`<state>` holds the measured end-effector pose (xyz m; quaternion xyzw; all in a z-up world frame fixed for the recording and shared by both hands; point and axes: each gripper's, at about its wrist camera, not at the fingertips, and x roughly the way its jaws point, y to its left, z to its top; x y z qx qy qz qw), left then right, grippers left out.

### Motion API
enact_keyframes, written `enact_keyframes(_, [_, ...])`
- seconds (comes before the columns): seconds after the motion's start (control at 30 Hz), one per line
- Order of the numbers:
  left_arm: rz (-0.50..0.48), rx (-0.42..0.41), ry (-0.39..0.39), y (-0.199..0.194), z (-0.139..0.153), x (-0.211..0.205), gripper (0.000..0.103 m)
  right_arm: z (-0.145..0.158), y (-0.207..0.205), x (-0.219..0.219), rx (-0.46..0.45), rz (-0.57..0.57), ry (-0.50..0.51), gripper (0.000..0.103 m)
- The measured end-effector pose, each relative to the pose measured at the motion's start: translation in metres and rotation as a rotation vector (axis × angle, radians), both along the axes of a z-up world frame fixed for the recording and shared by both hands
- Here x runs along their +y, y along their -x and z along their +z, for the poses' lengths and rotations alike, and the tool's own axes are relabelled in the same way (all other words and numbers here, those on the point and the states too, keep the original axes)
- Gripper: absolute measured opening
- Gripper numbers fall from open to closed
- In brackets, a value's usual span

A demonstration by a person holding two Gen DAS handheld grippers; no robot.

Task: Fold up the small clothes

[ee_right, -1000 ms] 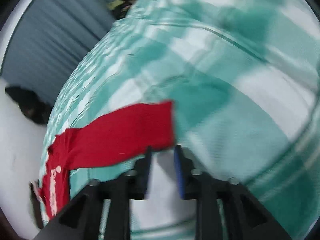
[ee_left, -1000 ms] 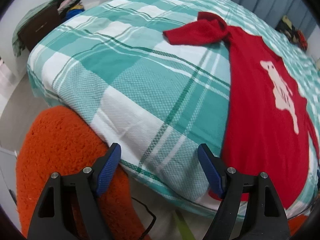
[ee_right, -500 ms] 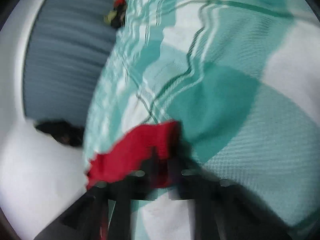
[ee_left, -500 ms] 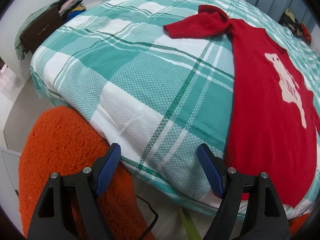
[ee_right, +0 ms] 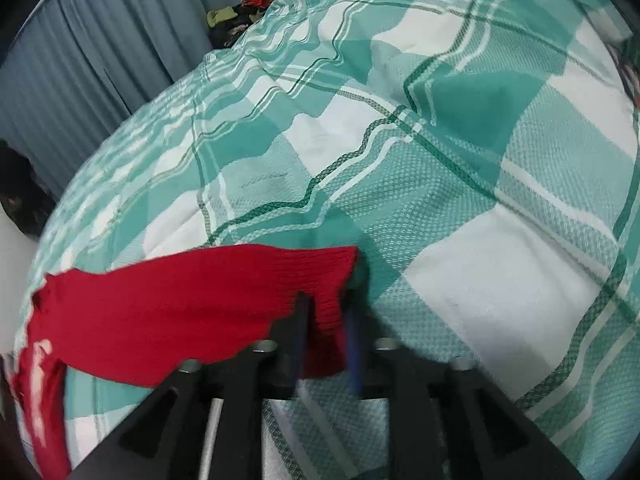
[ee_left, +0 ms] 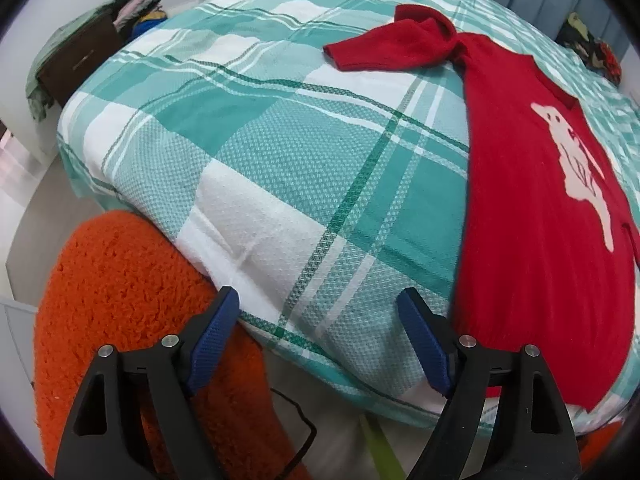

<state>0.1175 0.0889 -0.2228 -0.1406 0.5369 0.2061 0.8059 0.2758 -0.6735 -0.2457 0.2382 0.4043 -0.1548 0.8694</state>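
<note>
A small red sweater with a white animal print lies flat on the green plaid bedspread, one sleeve stretched out to the far left. My left gripper is open and empty, hovering at the bed's near edge, just left of the sweater's hem. In the right wrist view my right gripper is shut on the cuff of the other red sleeve and holds it just above the bedspread.
An orange fuzzy cushion sits below the bed's near edge by the left gripper. A brown box with piled clothes stands beyond the bed's far left corner. Blue curtains and a dark clothes heap lie behind the bed.
My right gripper has closed on the sleeve cuff and lifted it. My left gripper has drifted slightly, still open.
</note>
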Motion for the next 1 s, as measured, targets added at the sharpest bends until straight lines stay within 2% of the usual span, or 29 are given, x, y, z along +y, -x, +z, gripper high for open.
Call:
enact_keyframes(0.03, [-0.001,0.000,0.000,0.000,0.000,0.000,0.084,0.000,0.014,-0.005,-0.007,-0.007,-0.004,0.045])
enact_keyframes(0.13, [-0.007,0.000,-0.002,-0.001,0.000,-0.001,0.087,0.015,0.037,-0.005,-0.015,-0.080,0.085,0.061])
enact_keyframes(0.23, [-0.015,-0.003,-0.001,-0.002,-0.001,-0.002,0.087,0.038,0.062,0.006,-0.063,-0.113,0.131,0.064])
enact_keyframes(0.37, [-0.047,-0.013,0.040,-0.006,0.006,0.000,0.087,0.074,0.097,0.036,-0.220,-0.061,0.020,0.070])
enact_keyframes(0.43, [-0.073,-0.060,0.076,-0.012,0.017,0.008,0.087,0.085,0.109,0.070,-0.275,0.014,-0.016,0.076])
enact_keyframes(0.47, [-0.085,-0.090,0.065,-0.018,0.025,0.015,0.087,0.086,0.116,0.091,-0.285,0.061,-0.032,0.077])
enact_keyframes(0.6, [-0.166,-0.152,-0.078,-0.061,0.049,0.035,0.087,0.072,0.142,0.172,-0.267,0.242,-0.036,0.077])
enact_keyframes(0.67, [-0.274,-0.173,-0.214,-0.086,0.050,0.029,0.087,0.061,0.143,0.201,-0.223,0.307,-0.035,0.077])
enact_keyframes(0.77, [-0.538,-0.132,-0.491,-0.126,0.031,-0.001,0.087,0.053,0.138,0.233,-0.182,0.419,-0.023,0.077])
enact_keyframes(0.83, [-0.630,-0.092,-0.604,-0.146,0.013,-0.011,0.087,0.049,0.132,0.248,-0.151,0.469,0.037,0.077])
enact_keyframes(0.87, [-0.640,-0.072,-0.628,-0.158,0.004,-0.011,0.087,0.046,0.131,0.251,-0.139,0.481,0.045,0.077])
enact_keyframes(0.9, [-0.630,-0.052,-0.622,-0.167,-0.003,-0.007,0.084,0.043,0.130,0.254,-0.123,0.492,0.045,0.077])
enact_keyframes(0.93, [-0.614,-0.037,-0.582,-0.175,-0.007,0.000,0.063,0.039,0.127,0.256,-0.106,0.501,0.052,0.077])
enact_keyframes(0.97, [-0.592,-0.025,-0.495,-0.181,-0.008,0.011,0.041,0.037,0.125,0.258,-0.098,0.505,0.062,0.077])
enact_keyframes(1.0, [-0.563,-0.007,-0.391,-0.184,-0.007,0.022,0.011,0.037,0.125,0.258,-0.094,0.507,0.072,0.077])
